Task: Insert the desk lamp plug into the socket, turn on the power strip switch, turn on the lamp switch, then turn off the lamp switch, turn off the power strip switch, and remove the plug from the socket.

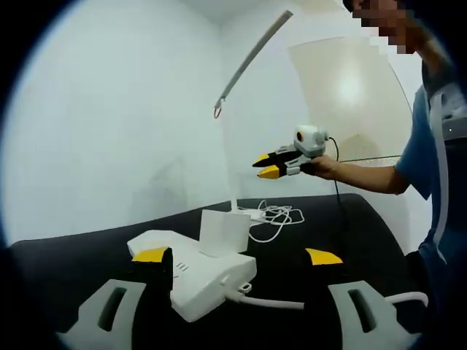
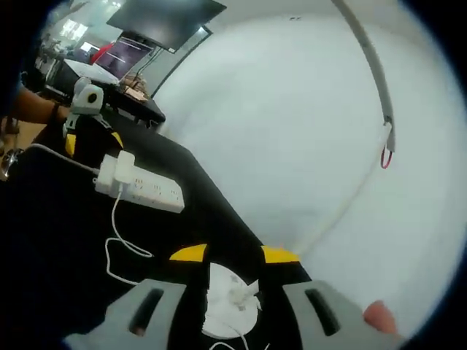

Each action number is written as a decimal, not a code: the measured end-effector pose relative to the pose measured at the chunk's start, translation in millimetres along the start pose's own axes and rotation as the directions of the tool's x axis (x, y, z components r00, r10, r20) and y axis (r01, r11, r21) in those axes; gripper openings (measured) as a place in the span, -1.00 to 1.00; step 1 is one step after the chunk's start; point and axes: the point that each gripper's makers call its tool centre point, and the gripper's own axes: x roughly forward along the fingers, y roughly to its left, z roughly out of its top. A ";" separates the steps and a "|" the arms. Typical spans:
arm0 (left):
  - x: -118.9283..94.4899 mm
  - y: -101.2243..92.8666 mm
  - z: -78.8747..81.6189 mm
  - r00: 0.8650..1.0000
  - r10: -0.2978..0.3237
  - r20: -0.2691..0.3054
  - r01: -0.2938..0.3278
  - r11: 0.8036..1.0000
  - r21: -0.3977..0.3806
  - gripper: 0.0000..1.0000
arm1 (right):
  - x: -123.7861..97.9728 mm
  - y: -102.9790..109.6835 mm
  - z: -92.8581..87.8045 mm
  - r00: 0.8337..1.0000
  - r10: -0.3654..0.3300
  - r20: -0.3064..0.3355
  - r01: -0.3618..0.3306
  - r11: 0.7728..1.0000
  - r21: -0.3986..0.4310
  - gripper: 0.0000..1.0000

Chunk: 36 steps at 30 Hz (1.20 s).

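Two open grippers are recorded: the left gripper (image 1: 237, 256) spread around the power strip (image 1: 197, 273) on the black table (image 1: 87, 244), the right gripper (image 2: 234, 254) over the lamp base (image 2: 232, 310). A white plug block (image 1: 222, 232) is seated in the strip. The base is partly hidden by the jaws, and the lamp arm (image 2: 368, 62) is cut off at the frame edge.

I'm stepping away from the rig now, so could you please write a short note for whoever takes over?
Left tongs: open, empty, low at the power strip.
Right tongs: open, empty, above the lamp base.
Plug sits in the strip; cable lies loose on the black table.
Done: plug inserted. Switch states cannot be told.
Left: check both switches, finish the on and off steps, then pull the plug.
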 end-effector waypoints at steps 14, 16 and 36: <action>0.1 0.4 -1.5 1.000 0.009 -0.008 -0.009 1.000 0.000 0.38 | 26.7 1.9 -9.8 0.999 -0.015 -0.040 0.012 0.996 -0.093 -0.45; 0.0 0.4 -1.4 1.000 0.010 -0.007 -0.010 1.000 0.000 0.38 | 29.0 3.2 -11.0 0.999 -0.018 -0.046 0.013 0.995 -0.103 -0.45; -0.2 3.4 -3.2 1.000 0.024 -0.014 -0.024 1.000 -0.002 0.37 | 38.4 -5.5 -33.0 0.988 -0.149 -0.047 0.144 0.985 -0.098 -0.78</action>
